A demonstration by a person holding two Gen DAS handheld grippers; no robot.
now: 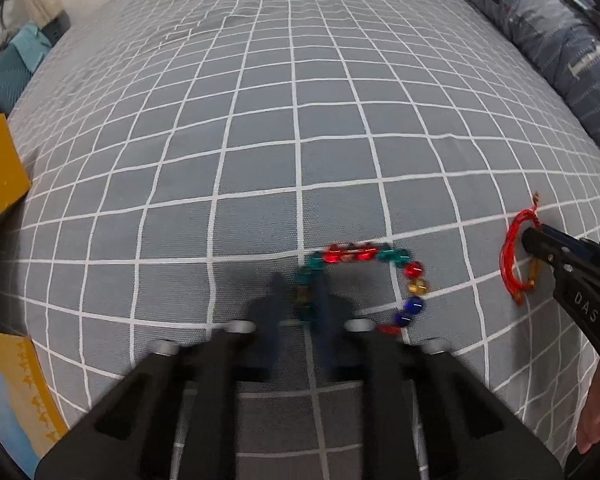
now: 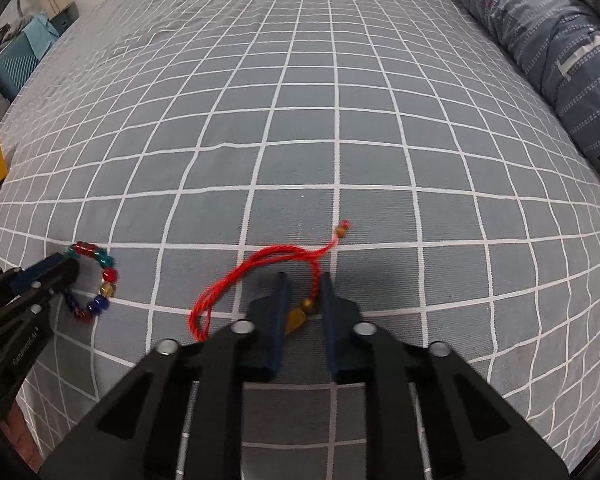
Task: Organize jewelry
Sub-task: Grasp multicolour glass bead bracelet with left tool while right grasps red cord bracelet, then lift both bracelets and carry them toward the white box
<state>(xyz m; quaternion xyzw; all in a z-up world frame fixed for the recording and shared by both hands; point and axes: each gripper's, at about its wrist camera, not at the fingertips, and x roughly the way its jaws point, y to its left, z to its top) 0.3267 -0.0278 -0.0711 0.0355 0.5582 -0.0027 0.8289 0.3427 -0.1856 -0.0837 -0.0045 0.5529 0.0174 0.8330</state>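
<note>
On the grey checked bedspread [image 1: 260, 128] a bead bracelet [image 1: 414, 270] is lying in an open ring of red, teal, amber and blue glassy beads, with a red cord bracelet [image 2: 236, 276] lying well apart to its right. The cord is looping in a long arc, carrying gold beads and an amber charm [image 2: 296, 320], and its knotted tail [image 2: 342, 230] is pointing away toward the far side of the bed. The left gripper [image 1: 298, 308] is reaching low over the bead ring, its fingers blurred and standing narrowly apart astride the ring's left side. The right gripper [image 2: 302, 300] is sitting low on the cloth, fingers apart, straddling the charm end of the cord. A patterned blue pillow [image 2: 560, 52] is lying along the right edge.
</note>
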